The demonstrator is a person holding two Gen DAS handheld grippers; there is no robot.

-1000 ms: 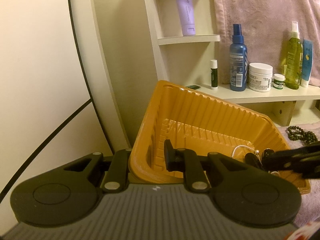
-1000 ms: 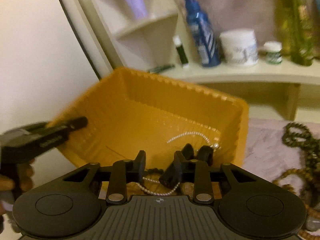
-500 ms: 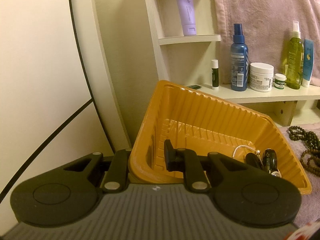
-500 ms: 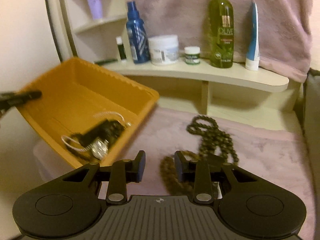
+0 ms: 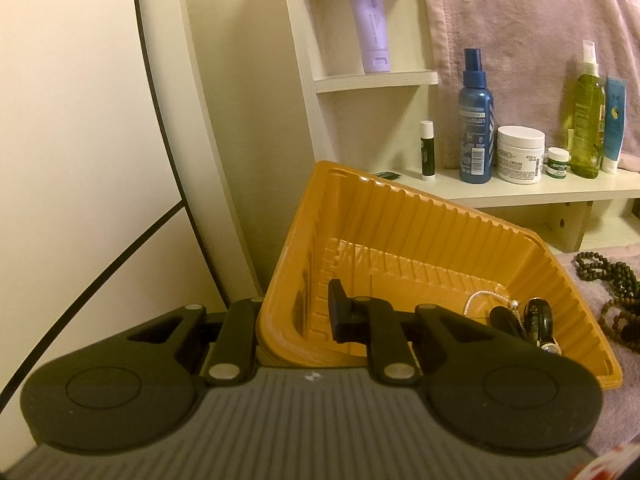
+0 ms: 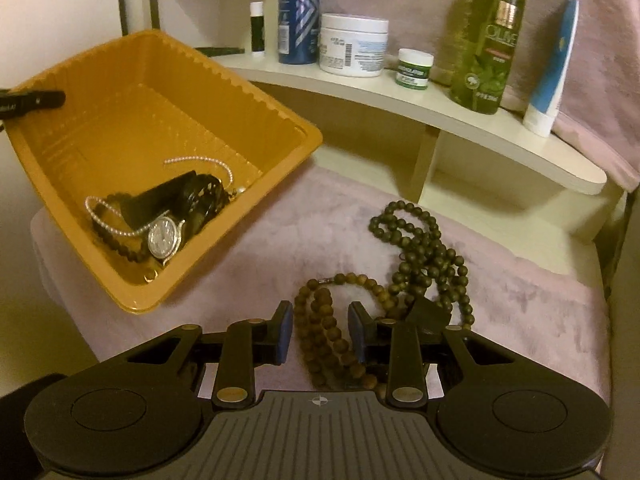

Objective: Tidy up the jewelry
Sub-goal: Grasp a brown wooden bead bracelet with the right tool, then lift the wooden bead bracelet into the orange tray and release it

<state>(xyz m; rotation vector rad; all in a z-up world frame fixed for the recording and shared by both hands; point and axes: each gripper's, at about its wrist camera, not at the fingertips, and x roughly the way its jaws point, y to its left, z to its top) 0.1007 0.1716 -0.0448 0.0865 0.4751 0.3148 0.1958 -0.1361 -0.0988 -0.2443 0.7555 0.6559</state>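
Observation:
An orange ribbed tray (image 6: 224, 80) is tilted up on the pink cloth; it also shows in the left wrist view (image 5: 440, 208). My left gripper (image 5: 296, 316) is shut on the tray's near-left wall. Inside lie a pearl strand (image 6: 104, 216), a silver watch (image 6: 162, 236) and dark pieces (image 5: 540, 316). My right gripper (image 6: 320, 330) is open, low over the cloth, its jaws on either side of a brown bead necklace (image 6: 332, 328). A darker green bead necklace (image 6: 424, 248) lies just beyond it.
A cream shelf (image 6: 400, 96) behind holds a blue spray bottle (image 6: 298, 12), a white jar (image 6: 354, 44), a small green jar (image 6: 414, 68), an olive bottle (image 6: 486, 36) and a blue tube (image 6: 550, 72). A pink towel (image 5: 512, 20) hangs behind.
My right gripper has pulled out of the tray and swung right and down over the brown beads. The jewelry it carried now lies in the tray. The left gripper has not moved.

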